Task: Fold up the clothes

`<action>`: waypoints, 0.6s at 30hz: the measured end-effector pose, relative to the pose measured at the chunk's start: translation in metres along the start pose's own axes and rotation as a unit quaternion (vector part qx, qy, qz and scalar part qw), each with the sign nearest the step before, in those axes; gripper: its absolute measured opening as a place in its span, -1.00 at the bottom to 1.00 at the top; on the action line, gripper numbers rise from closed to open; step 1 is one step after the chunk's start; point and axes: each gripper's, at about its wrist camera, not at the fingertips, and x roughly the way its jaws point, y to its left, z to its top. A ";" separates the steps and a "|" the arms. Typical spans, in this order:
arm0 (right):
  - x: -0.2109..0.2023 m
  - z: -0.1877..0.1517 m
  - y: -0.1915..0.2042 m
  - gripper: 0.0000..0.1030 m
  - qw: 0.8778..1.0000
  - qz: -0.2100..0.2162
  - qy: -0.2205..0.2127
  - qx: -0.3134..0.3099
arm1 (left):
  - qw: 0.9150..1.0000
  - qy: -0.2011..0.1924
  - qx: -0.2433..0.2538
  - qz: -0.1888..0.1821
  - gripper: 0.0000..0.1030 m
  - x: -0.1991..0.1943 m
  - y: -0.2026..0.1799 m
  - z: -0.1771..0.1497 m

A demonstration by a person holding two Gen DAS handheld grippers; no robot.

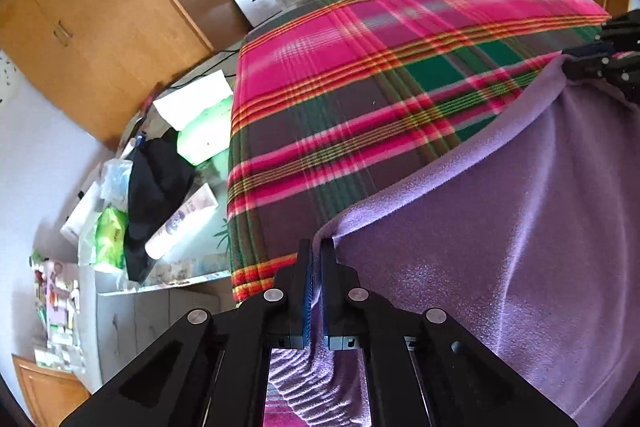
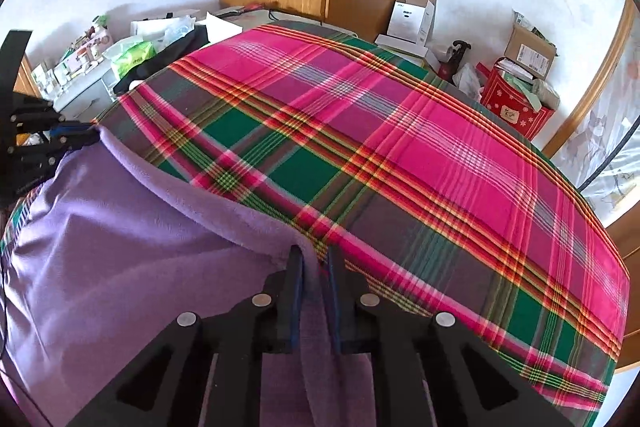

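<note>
Purple fleece garment (image 1: 500, 227) is stretched out over the near part of a pink-and-green plaid blanket (image 2: 400, 131) that covers the tabletop, its top edge running taut between the two tools. The left gripper (image 1: 316, 267) has its jaws nearly shut, pinching one corner of that edge; the right gripper (image 2: 314, 275) is closed down on the other corner the same way, fabric bunched between its fingers. Looks like a carry-the-edge fold, though which fold it is can't be told. To do it well, both hands should travel level and together, keep the edge straight with light tension, and lay it down square before letting go. Cluttered side shelf (image 1: 120, 211) stays well clear.
</note>
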 end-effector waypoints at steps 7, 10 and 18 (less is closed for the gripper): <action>0.008 0.012 -0.013 -0.44 0.999 0.002 0.008 0.035 | 1.000 0.009 -0.007 0.002 -0.93 0.003 0.002 -0.001; 0.012 0.013 -0.020 -0.40 0.998 0.017 0.023 0.048 | 1.000 0.009 -0.007 0.006 -0.93 0.004 0.001 -0.001; -0.035 -0.013 -0.027 -0.40 0.999 0.038 -0.007 0.025 | 1.000 0.011 -0.017 0.006 -0.89 0.004 0.003 -0.001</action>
